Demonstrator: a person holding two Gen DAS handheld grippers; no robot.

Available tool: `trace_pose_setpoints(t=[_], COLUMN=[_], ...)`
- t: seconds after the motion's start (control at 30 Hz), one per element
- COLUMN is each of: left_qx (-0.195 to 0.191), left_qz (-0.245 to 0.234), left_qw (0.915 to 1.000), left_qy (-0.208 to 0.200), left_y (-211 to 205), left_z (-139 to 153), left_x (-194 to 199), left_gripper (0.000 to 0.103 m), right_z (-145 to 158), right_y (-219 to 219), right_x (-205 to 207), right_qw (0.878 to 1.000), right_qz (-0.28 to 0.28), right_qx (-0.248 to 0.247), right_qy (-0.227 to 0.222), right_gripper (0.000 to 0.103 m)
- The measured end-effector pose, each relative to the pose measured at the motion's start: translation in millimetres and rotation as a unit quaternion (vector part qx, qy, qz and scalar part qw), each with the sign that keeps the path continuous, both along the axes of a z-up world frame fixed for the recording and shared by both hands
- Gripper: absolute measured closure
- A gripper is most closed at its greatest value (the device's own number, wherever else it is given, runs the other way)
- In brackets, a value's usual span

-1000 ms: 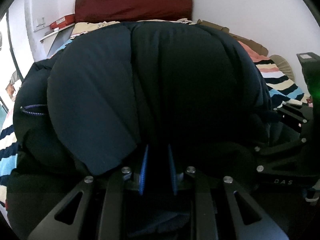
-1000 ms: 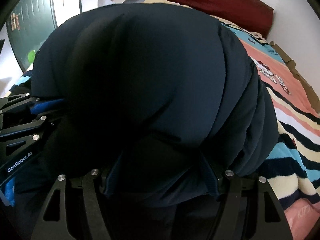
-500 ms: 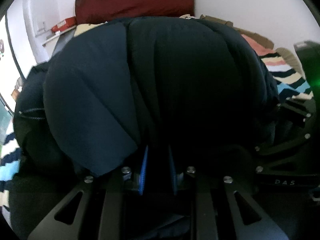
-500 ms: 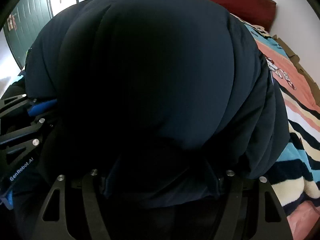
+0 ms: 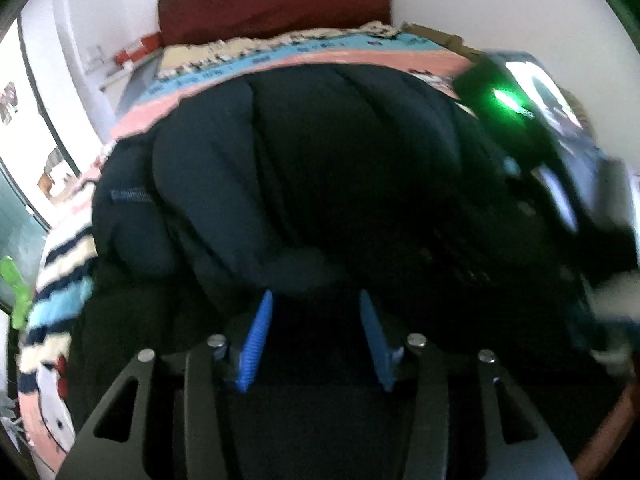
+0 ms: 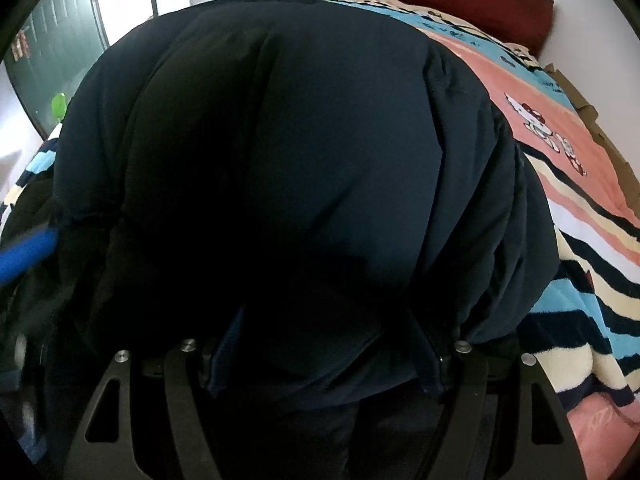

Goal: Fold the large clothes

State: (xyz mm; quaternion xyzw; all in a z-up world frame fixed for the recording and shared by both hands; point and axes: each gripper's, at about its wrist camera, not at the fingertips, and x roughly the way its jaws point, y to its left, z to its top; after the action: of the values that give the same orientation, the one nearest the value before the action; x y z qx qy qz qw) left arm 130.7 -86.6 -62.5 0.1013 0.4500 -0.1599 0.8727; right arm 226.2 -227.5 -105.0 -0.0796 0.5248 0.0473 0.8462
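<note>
A bulky dark navy padded jacket (image 5: 320, 160) lies bunched on a striped bed blanket; it also fills the right wrist view (image 6: 300, 160). My left gripper (image 5: 316, 320) is open, its blue fingers (image 5: 256, 336) spread at the jacket's near edge with no cloth clamped between them. My right gripper (image 6: 328, 344) has its jaws set wide around a thick fold of the jacket, fingers mostly buried in cloth. The right gripper's body shows blurred in the left wrist view (image 5: 540, 152); a blue left finger shows in the right wrist view (image 6: 24, 252).
The bed has a striped cartoon blanket (image 6: 580, 220) and a dark red headboard (image 5: 276, 4). White walls stand behind and to the right. A green door (image 6: 52, 40) and a shelf with red boxes (image 5: 136, 50) are at the left.
The left gripper's fingers have opened wide and let the jacket go; the jacket has dropped lower onto the bed. The right gripper still holds its fold, and the view tilted down.
</note>
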Motion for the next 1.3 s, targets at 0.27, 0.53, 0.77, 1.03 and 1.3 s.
trace_pose_setpoints(t=[0.27, 0.53, 0.77, 1.03, 1.3], left_qx=[-0.021, -0.031, -0.036, -0.045, -0.054], left_qz=[0.003, 0.067, 0.075, 0.058, 0.047], left_qw=[0.9996, 0.9972, 0.9965, 0.9973, 0.9974], left_qy=[0.02, 0.006, 0.007, 0.003, 0.007], left_y=[6.3, 41.7, 46.7, 36.9, 27.9], left_z=[4.2, 19.8, 24.5, 29.5, 28.8], left_x=[-38.1, -37.3, -43.4, -48.6, -53.8], left_gripper=[0.059, 0.059, 0.059, 0.059, 0.059], right_z=[14.4, 31.3, 31.7, 37.0, 40.2], right_y=[0.1, 7.4, -0.3, -26.7, -63.4], right_x=[-2.0, -45.6, -87.1, -144.5, -184.6], right_qw=[1.0, 0.995, 0.989, 0.984, 0.976], right_qz=[-0.009, -0.038, -0.02, -0.044, -0.072], right_qx=[-0.014, -0.088, -0.147, -0.165, -0.19], right_qy=[-0.018, -0.036, 0.012, 0.043, 0.073], right_gripper=[0.031, 0.021, 0.02, 0.02, 0.02])
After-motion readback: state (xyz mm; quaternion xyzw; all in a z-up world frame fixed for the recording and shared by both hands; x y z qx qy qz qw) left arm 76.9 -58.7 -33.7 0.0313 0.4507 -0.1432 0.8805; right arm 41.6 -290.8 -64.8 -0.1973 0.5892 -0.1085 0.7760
